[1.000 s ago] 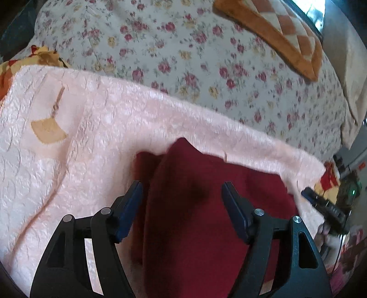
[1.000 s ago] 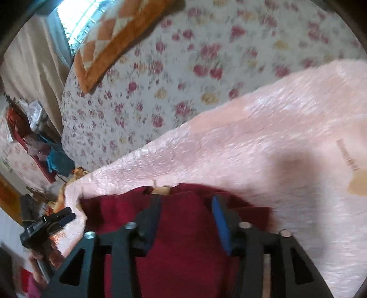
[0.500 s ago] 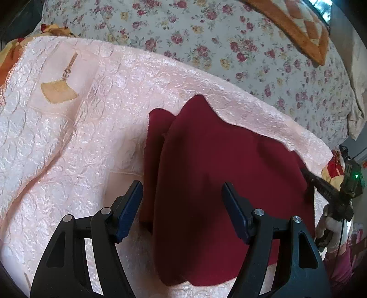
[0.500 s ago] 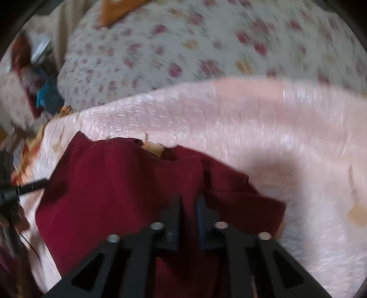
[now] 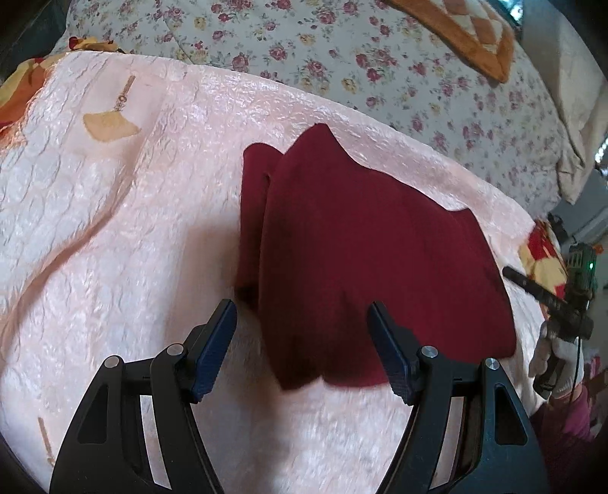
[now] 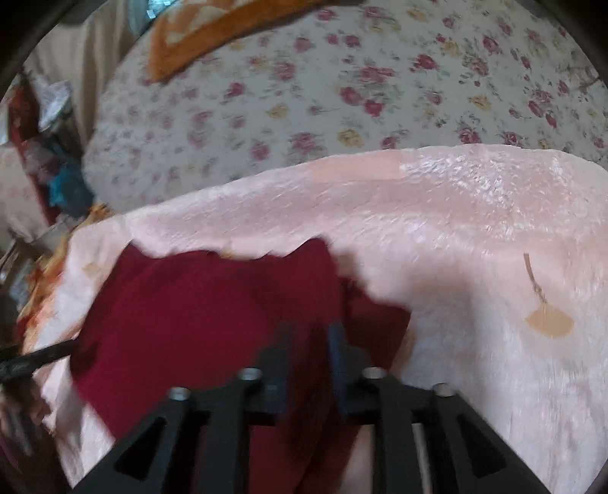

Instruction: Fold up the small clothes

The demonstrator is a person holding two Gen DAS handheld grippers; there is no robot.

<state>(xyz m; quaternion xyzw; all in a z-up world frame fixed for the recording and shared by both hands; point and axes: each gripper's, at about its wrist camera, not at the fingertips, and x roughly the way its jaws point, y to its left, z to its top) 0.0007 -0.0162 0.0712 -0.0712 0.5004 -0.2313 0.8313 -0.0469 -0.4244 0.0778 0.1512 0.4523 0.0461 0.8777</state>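
Observation:
A dark red garment [image 5: 364, 243] lies folded on a pale pink textured blanket [image 5: 125, 235]. My left gripper [image 5: 302, 334] is open and empty, just above the garment's near edge, touching nothing. In the right wrist view the same red garment [image 6: 197, 323] lies on the pink blanket [image 6: 475, 228]. My right gripper [image 6: 309, 342] has its jaws nearly together over the cloth; the frame is blurred and I cannot tell whether cloth is pinched. The right gripper also shows at the right edge of the left wrist view [image 5: 547, 300].
A floral bedspread [image 5: 342, 49] lies beyond the blanket, with an orange checked cushion [image 5: 467, 34] at its far side. A yellow and red patterned cloth [image 5: 543, 262] shows at the blanket's right edge. Clutter [image 6: 49, 159] stands beside the bed at the left.
My left gripper has pulled back off the garment, staying open. My right gripper closed from open to nearly shut over the garment and the garment now lies flatter and folded.

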